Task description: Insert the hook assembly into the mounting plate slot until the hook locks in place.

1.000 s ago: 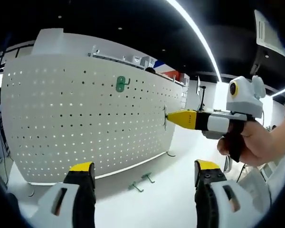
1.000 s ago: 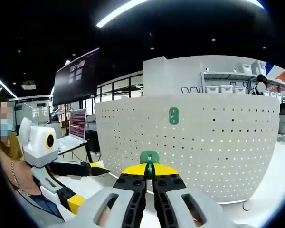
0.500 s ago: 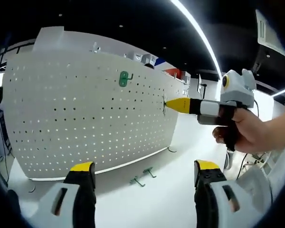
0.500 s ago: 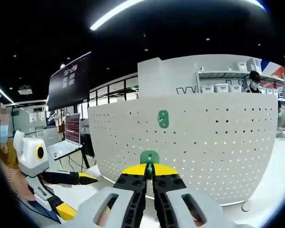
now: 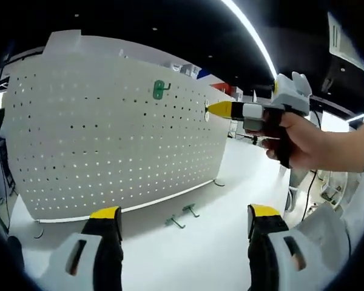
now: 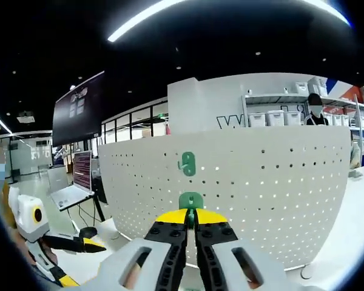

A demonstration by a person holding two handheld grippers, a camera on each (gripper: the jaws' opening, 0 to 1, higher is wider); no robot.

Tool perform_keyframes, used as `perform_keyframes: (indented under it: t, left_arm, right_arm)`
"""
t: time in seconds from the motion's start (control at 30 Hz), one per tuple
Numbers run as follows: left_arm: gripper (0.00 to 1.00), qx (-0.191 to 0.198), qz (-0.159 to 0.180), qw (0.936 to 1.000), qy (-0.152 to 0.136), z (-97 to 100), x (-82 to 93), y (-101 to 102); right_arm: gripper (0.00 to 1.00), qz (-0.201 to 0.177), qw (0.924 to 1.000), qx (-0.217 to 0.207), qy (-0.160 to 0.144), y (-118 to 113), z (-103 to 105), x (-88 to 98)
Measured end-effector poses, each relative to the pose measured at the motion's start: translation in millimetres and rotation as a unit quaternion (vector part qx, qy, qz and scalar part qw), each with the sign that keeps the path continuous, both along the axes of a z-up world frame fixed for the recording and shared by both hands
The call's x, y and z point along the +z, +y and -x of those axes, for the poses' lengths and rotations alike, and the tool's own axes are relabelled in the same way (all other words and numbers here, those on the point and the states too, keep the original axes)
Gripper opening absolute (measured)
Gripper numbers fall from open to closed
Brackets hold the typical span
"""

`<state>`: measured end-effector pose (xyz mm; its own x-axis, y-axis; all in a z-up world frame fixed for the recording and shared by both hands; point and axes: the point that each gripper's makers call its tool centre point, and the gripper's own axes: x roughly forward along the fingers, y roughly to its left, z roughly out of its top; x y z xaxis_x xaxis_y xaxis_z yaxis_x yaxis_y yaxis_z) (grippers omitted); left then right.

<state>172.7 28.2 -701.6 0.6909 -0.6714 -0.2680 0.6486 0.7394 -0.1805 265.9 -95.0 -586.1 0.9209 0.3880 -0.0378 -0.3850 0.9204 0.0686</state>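
Observation:
A white perforated mounting plate (image 5: 109, 139) stands upright on the white table, with one green hook (image 5: 160, 89) hanging near its top. My right gripper (image 5: 209, 110), held by a hand, reaches close to the plate's upper right edge, shut on a green hook. In the right gripper view the held green hook (image 6: 190, 200) sticks out between the shut yellow tips of my right gripper (image 6: 190, 216), facing the plate (image 6: 261, 188) and the mounted hook (image 6: 187, 163). My left gripper (image 5: 179, 221) is open, low before the plate. Two green hooks (image 5: 182, 216) lie on the table.
The plate rests on small feet (image 5: 219, 182) on the white tabletop (image 5: 194, 254). My left gripper (image 6: 79, 244) shows low left in the right gripper view, near a laptop (image 6: 70, 191). Shelves with bins (image 6: 279, 115) and a person stand behind the plate.
My right gripper has risen and moved toward the plate's upper right edge with the hook still in it. The left gripper stays open and low.

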Motion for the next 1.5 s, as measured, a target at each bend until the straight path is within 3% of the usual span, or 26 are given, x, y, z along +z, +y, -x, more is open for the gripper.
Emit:
perform_keyframes:
  t: [0.67,1.5]
  left_arm:
    - [0.87,-0.001,-0.009,0.9999,0.009,11.0,-22.0,7]
    - [0.85,0.002,-0.013,0.9998,0.017,19.0,-34.9,13]
  right_arm:
    - [0.01,0.007,0.9994,-0.021,-0.027,-11,-30,20.6]
    - [0.01,-0.002,0.9978,-0.042,-0.052,-13,-73,39.6]
